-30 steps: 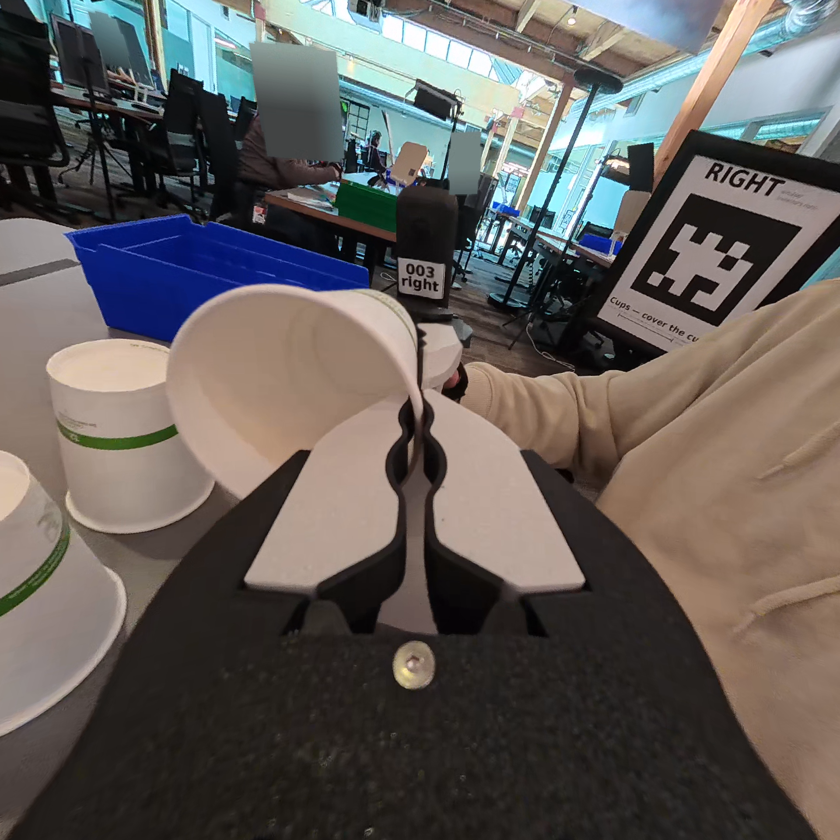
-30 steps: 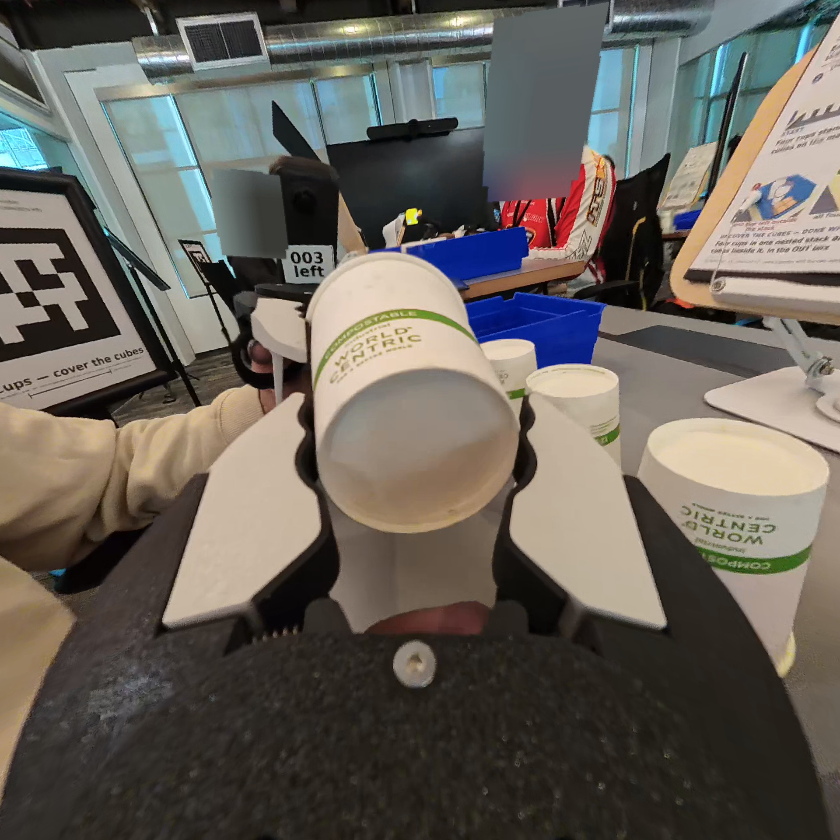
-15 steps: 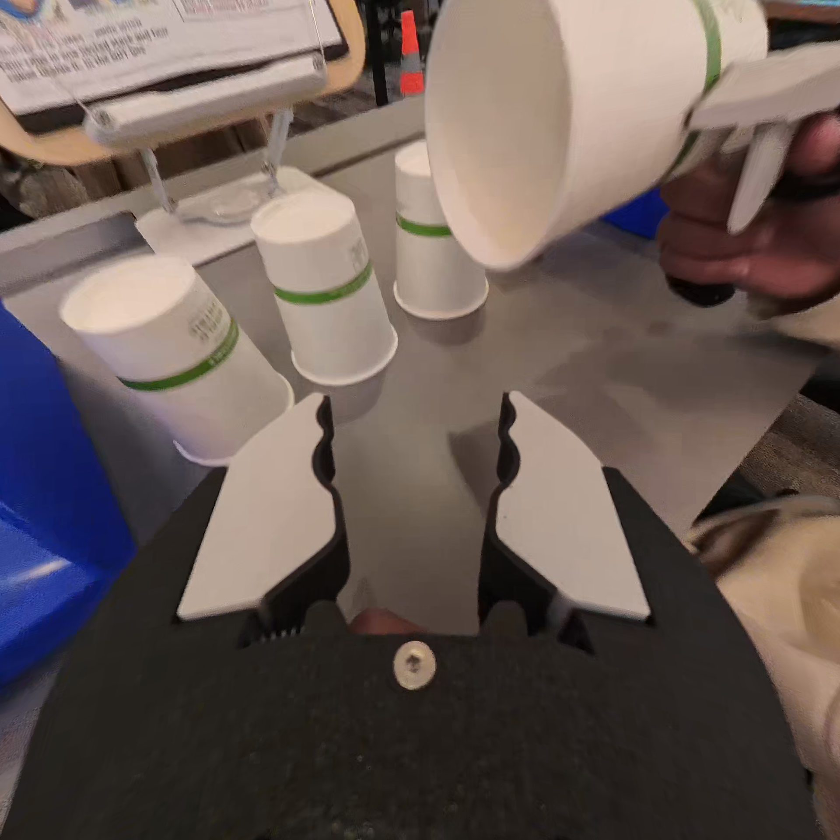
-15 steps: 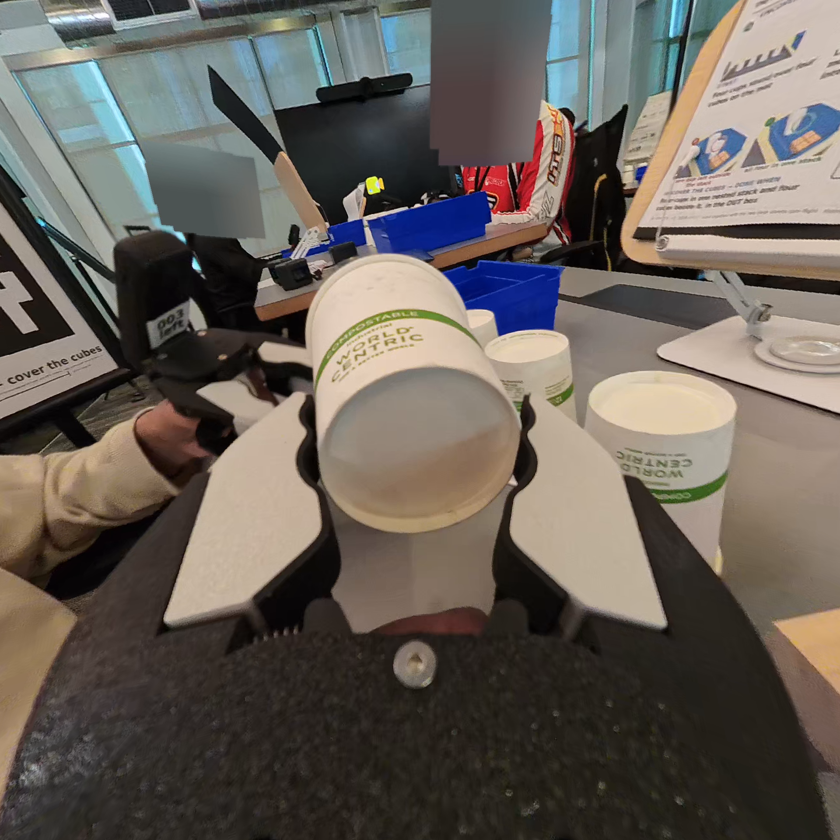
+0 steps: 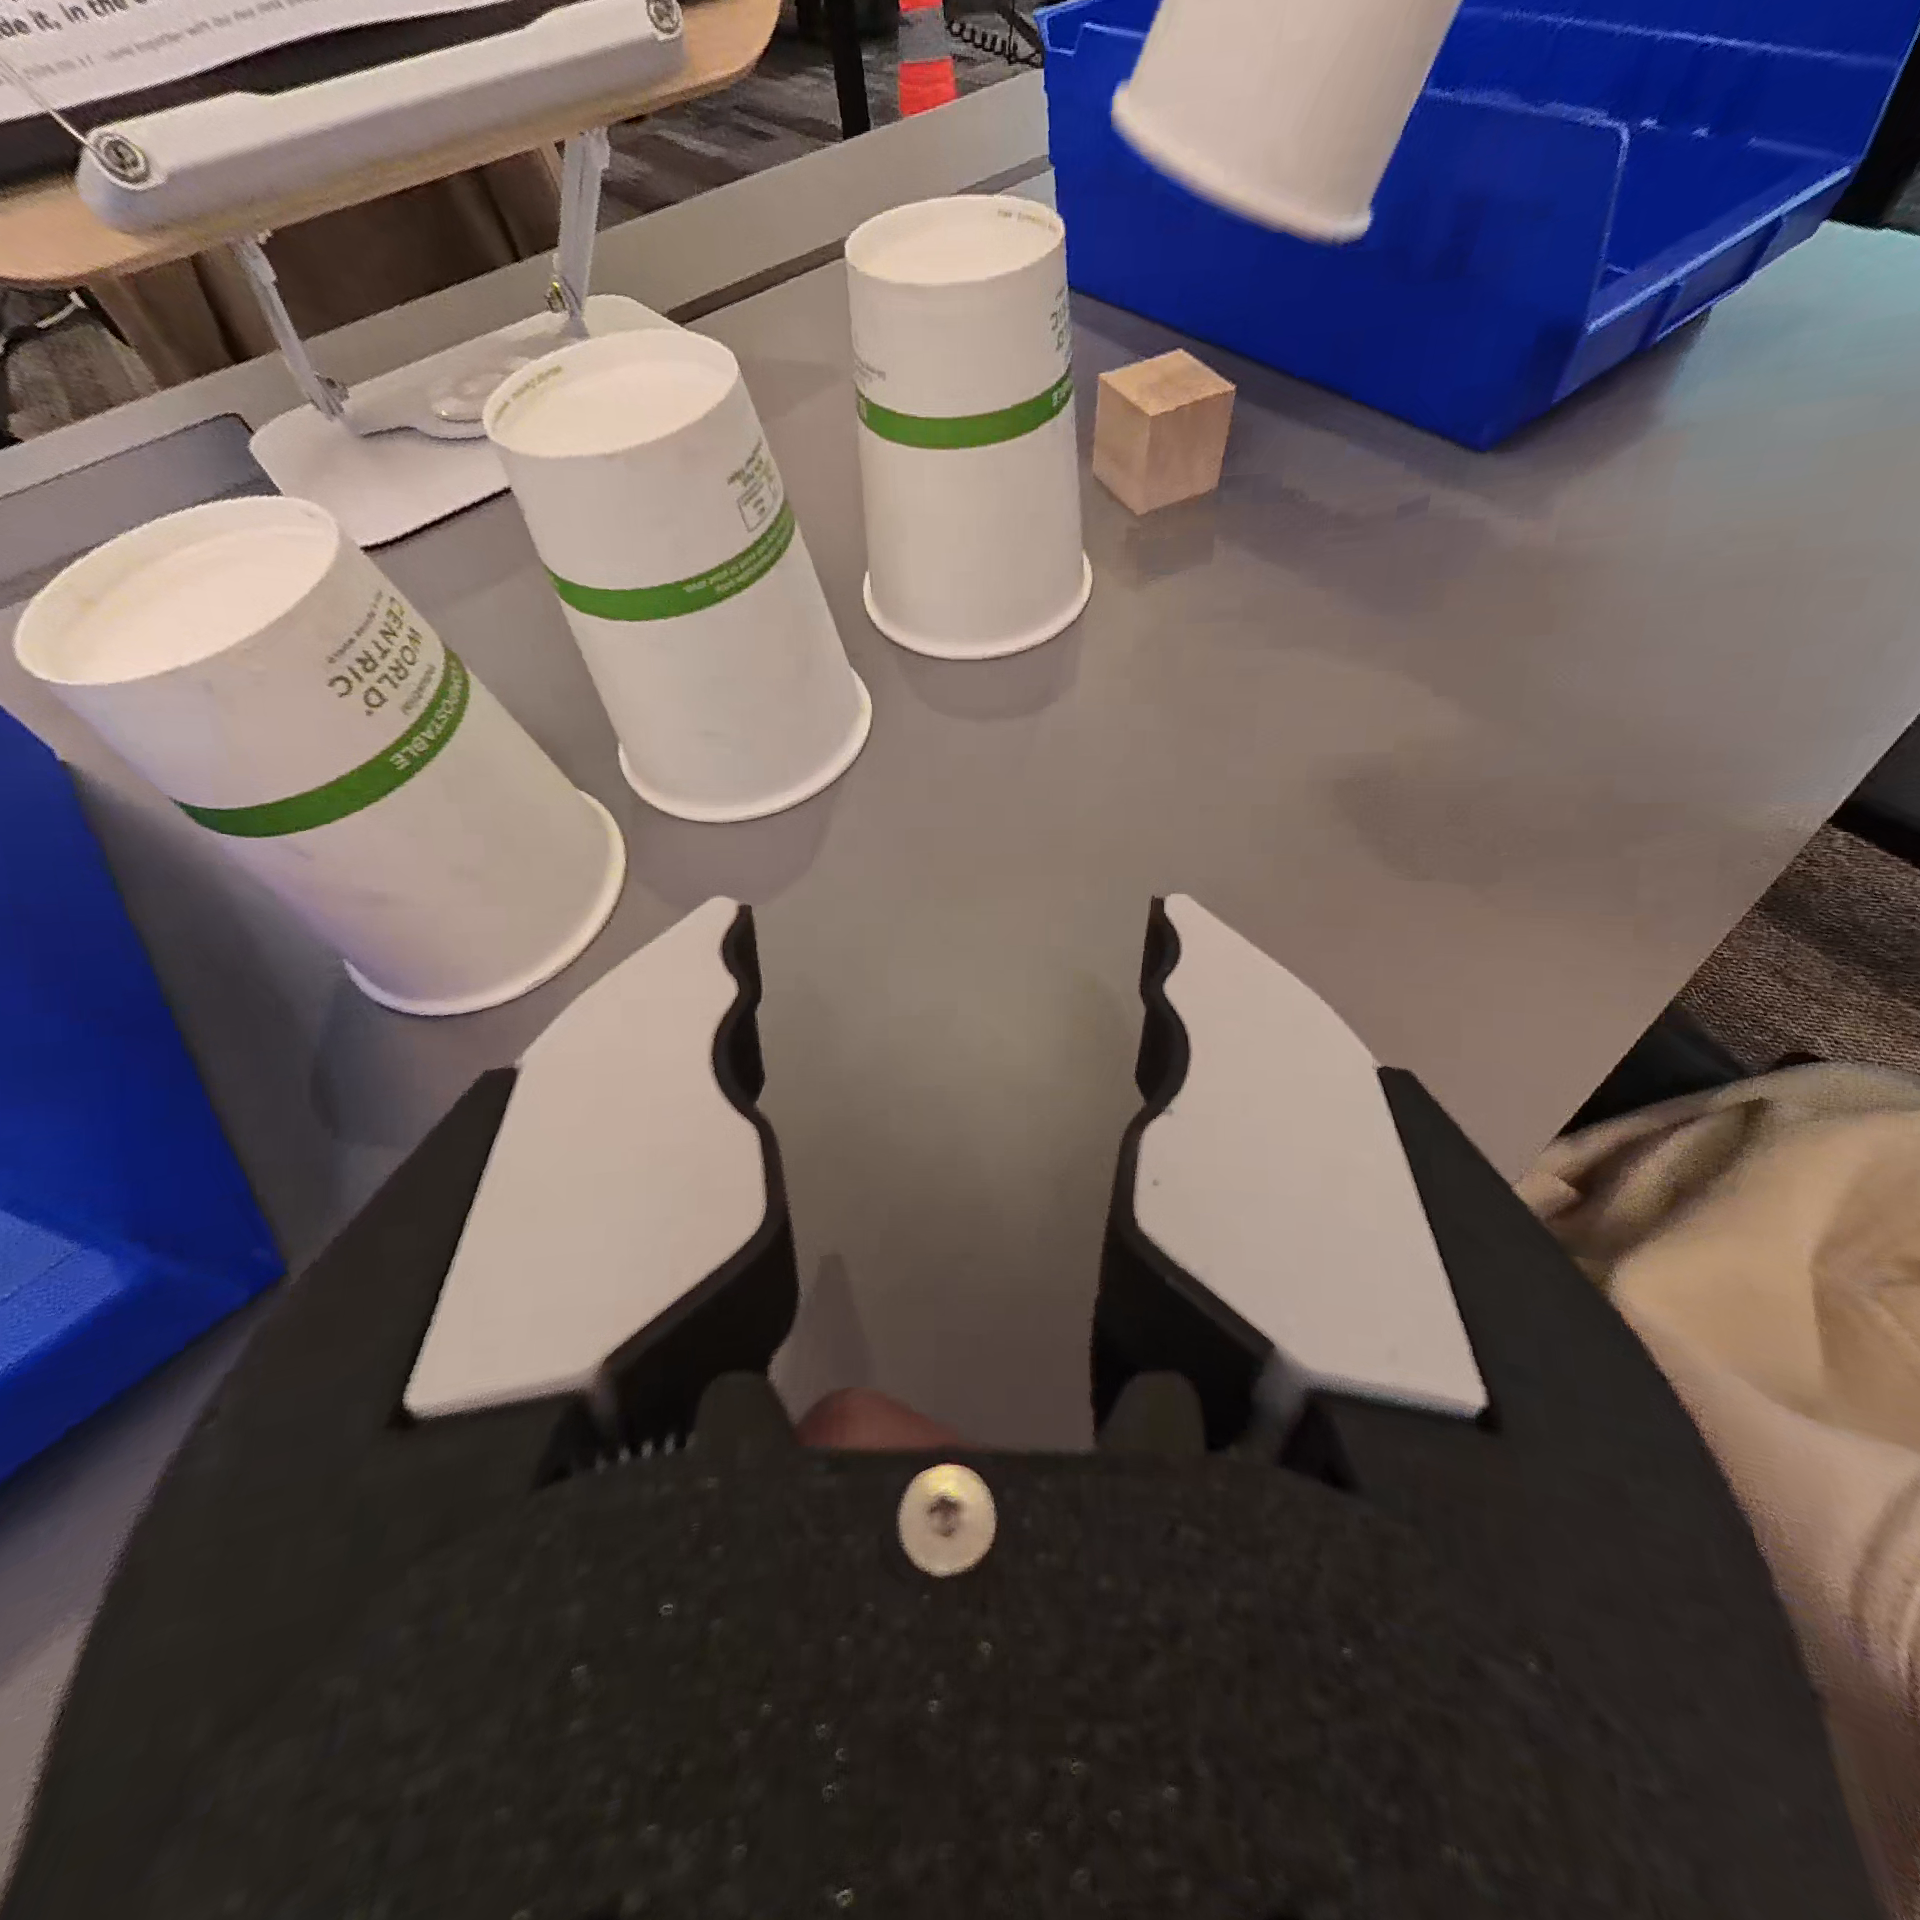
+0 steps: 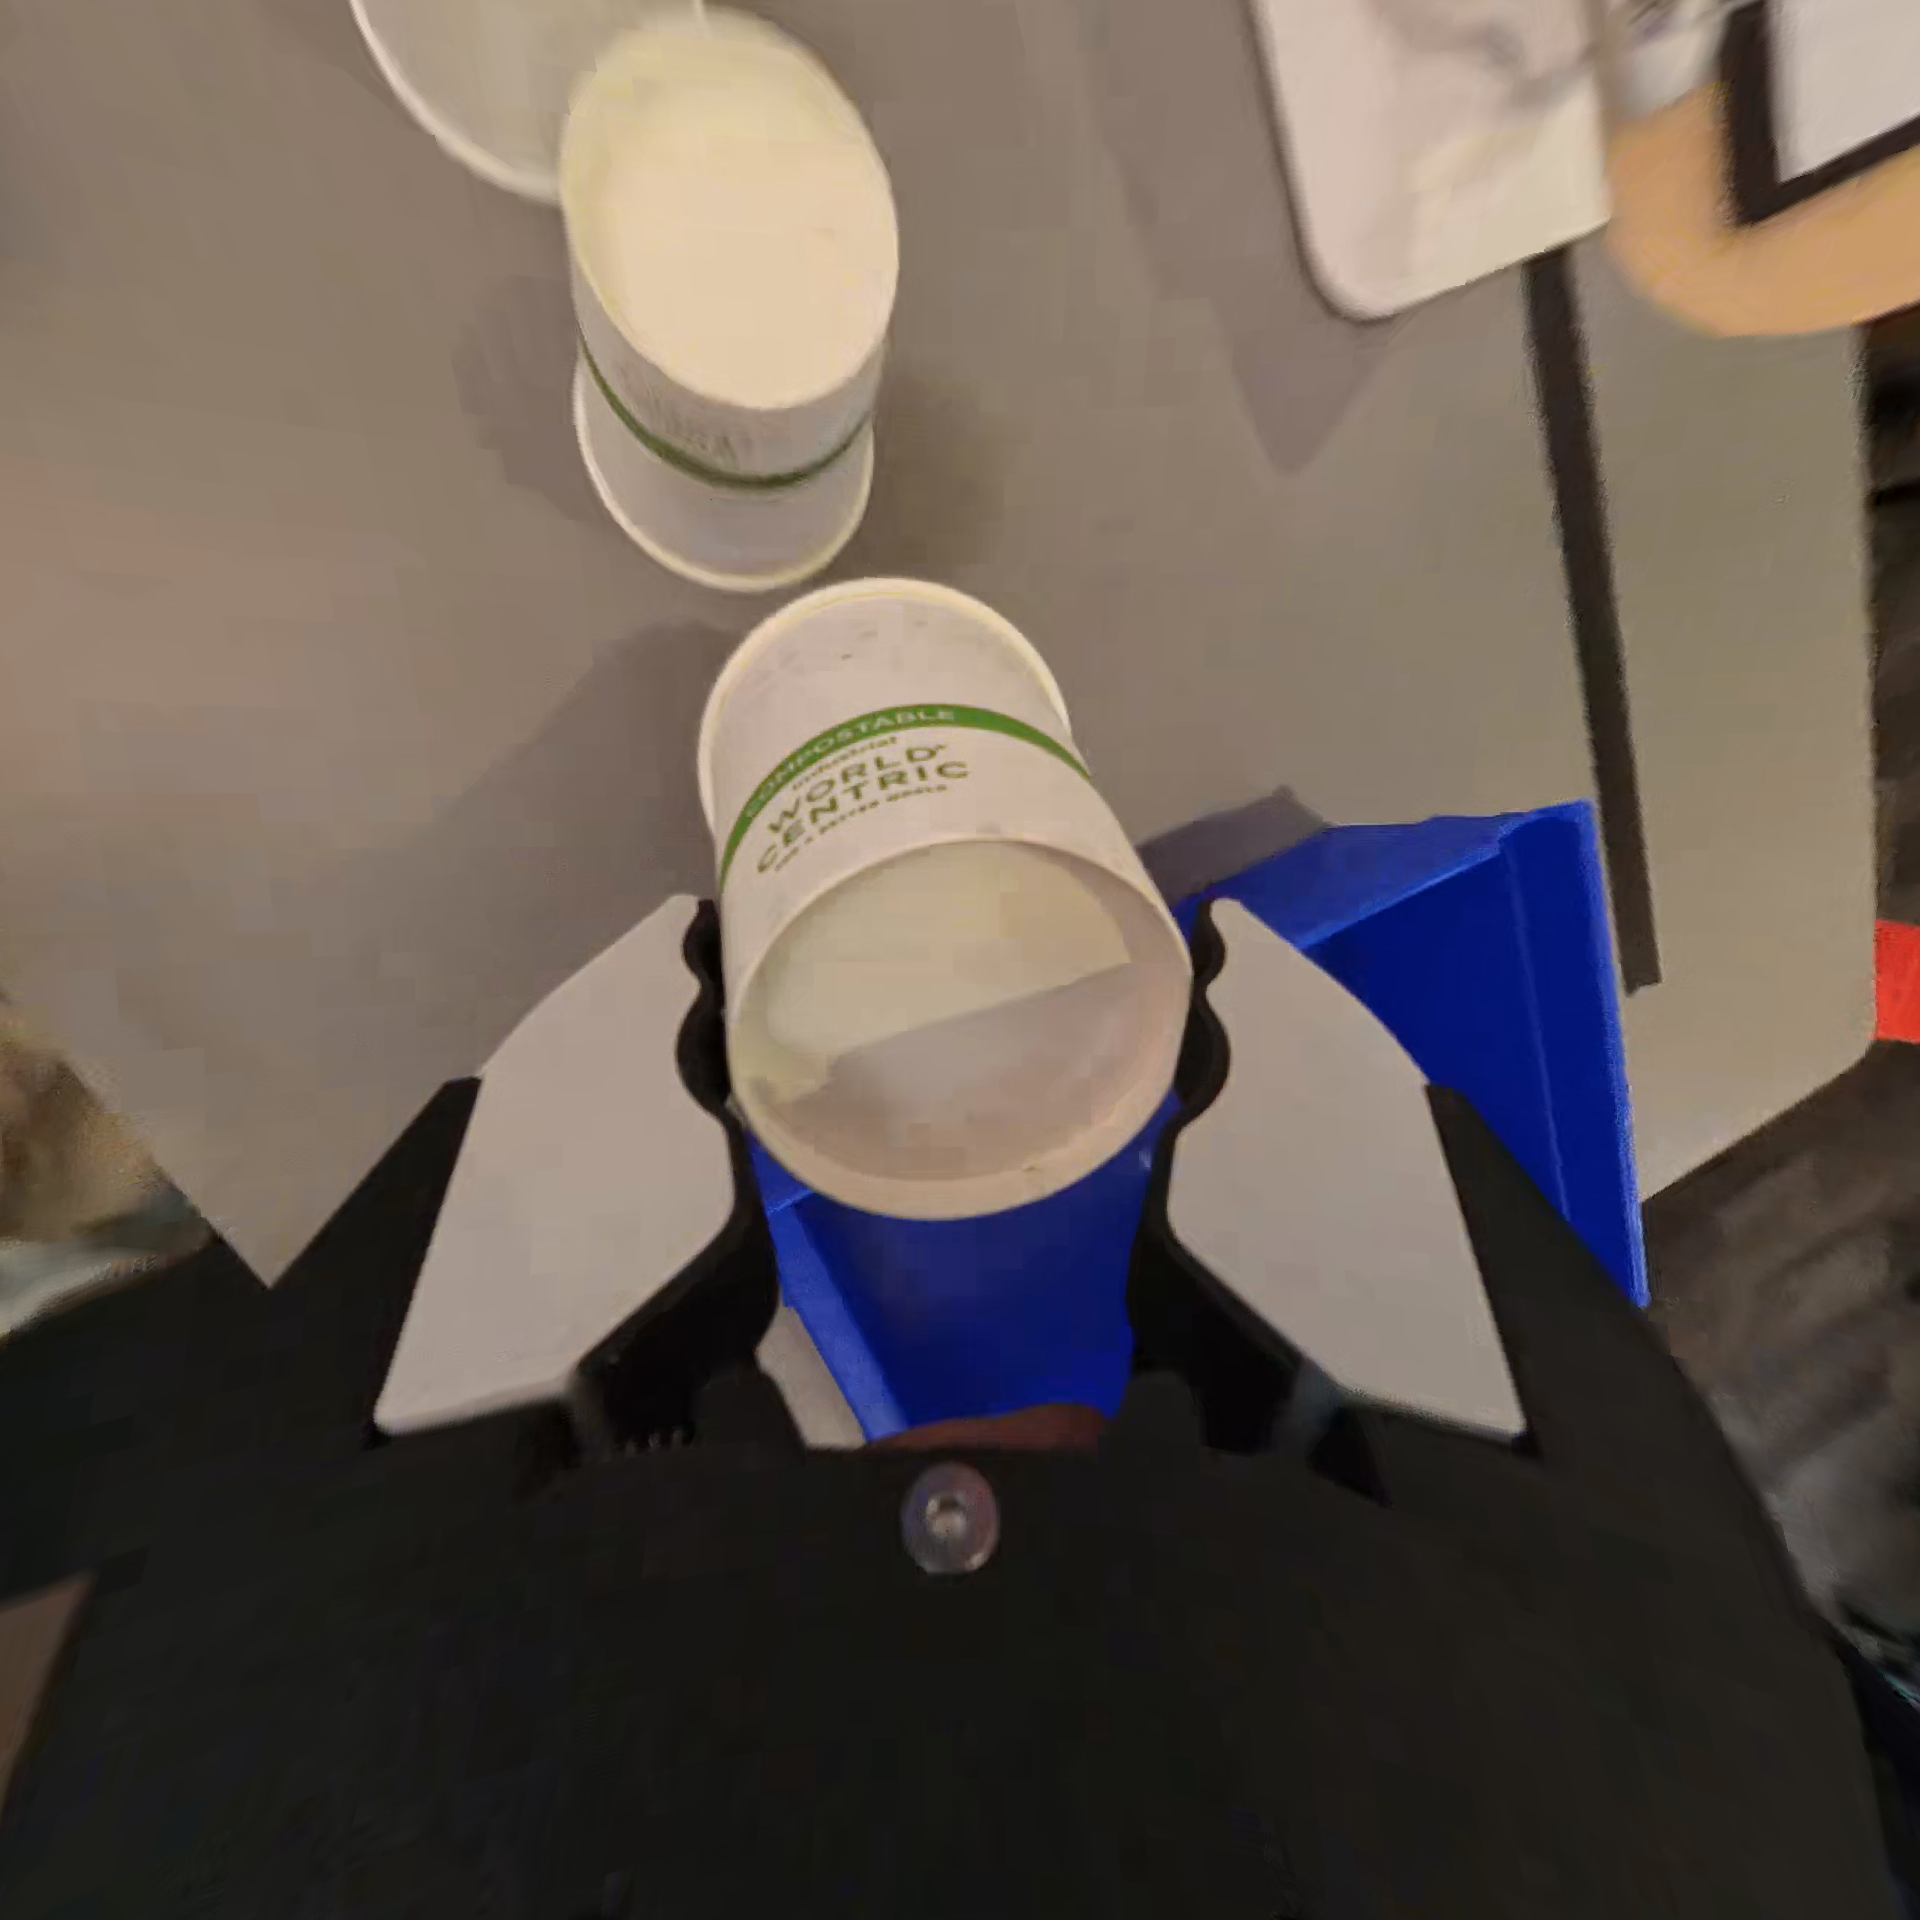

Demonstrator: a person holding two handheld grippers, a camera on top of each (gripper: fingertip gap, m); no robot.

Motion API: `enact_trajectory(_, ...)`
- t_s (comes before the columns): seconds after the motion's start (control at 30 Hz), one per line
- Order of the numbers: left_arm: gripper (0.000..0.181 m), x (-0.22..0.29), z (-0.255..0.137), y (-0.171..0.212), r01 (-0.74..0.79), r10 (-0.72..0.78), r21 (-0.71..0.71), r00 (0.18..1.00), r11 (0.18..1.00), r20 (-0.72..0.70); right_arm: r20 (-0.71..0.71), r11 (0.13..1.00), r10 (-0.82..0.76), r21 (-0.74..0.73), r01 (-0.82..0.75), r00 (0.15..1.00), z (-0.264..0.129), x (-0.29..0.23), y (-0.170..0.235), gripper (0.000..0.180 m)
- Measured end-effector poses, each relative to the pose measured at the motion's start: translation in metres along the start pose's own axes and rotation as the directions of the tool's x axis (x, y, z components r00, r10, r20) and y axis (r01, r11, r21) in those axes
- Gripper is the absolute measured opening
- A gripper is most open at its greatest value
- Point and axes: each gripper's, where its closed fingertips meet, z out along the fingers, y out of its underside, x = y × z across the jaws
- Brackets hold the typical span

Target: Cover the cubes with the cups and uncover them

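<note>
Three white paper cups with green bands stand upside down in a row on the grey table: near left (image 5: 312, 748), middle (image 5: 675, 571), far (image 5: 966, 426). A bare wooden cube (image 5: 1164, 428) sits right of the far cup. My left gripper (image 5: 945, 987) is open and empty over the table in front of the row. My right gripper (image 6: 948, 971) is shut on a fourth cup (image 6: 925, 883), mouth pointing down; this cup (image 5: 1268, 104) hangs above and beyond the cube. Another upside-down cup (image 6: 727, 312) stands below it in the blurred right wrist view.
A blue bin (image 5: 1558, 208) stands at the far right behind the cube, also under my right gripper (image 6: 1455, 987). Another blue bin (image 5: 94, 1195) is at the near left. A clipboard stand (image 5: 416, 125) is behind the cups. A cream sleeve (image 5: 1766, 1351) lies at the right table edge.
My left gripper let go of the cup's rim, opened and swung to face the row of cups. My right gripper tipped downward, carrying its cup over the table near the cube.
</note>
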Motion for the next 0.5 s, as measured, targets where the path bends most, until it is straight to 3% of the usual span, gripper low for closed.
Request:
enact_trajectory(0.2,0.070,-0.003,-0.005,-0.001,0.000,0.000,0.007,1.000,1.000,0.020,0.096,0.976,-0.071,-0.197,0.089,0.993,0.061,-0.006,-0.005,0.085)
enact_trajectory(0.5,0.070,0.002,-0.002,0.005,-0.017,0.017,-0.031,1.000,0.999,-0.004,0.131,0.958,-0.087,-0.262,0.119,0.988,0.097,-0.012,0.002,0.086)
